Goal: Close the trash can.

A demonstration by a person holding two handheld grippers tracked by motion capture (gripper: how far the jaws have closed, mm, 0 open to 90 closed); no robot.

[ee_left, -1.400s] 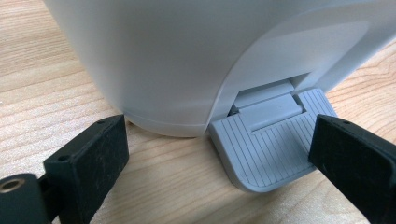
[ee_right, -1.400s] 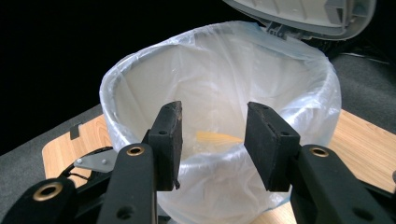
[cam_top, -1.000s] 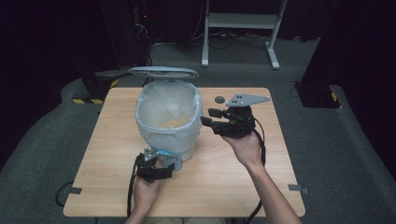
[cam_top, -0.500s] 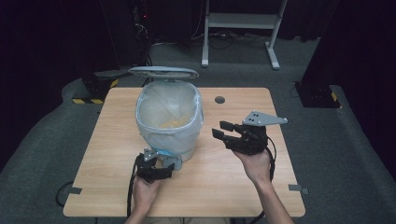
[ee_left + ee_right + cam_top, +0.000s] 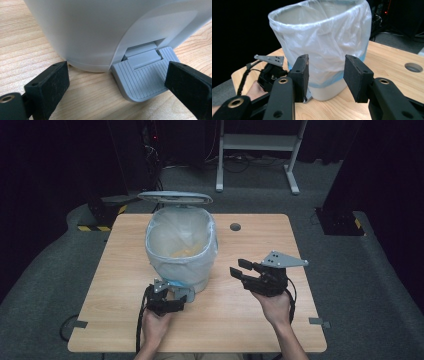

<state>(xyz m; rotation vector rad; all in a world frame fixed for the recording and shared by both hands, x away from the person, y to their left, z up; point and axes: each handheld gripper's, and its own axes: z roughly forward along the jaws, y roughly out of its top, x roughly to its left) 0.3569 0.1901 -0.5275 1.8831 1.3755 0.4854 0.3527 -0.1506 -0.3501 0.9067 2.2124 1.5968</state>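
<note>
the pedal [image 5: 145, 75] is best kept pressed by the open, empty left gripper [image 5: 167, 301] at the bin's [image 5: 182, 247] 6 o'clock while the half-open, empty right gripper [image 5: 243, 270] waits at 4 o'clock.

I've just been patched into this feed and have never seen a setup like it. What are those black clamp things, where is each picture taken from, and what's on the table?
There is no robot arm here. A person stands at a wooden table and holds a hand-held gripper in each hand, each with two black jaws.

The high view looks down from above the person's side. In it, the left hand-held gripper sits low at the foot of a white pedal bin, and the right hand-held gripper hangs open beside the bin, holding nothing.

The other two pictures come from cameras riding on the grippers. The left gripper view looks along its open jaws at the bin's grey foot pedal, with one jaw over the pedal's edge. The right gripper view shows the bin's clear plastic liner.

The lid stands open, and something yellowish lies inside.
</note>
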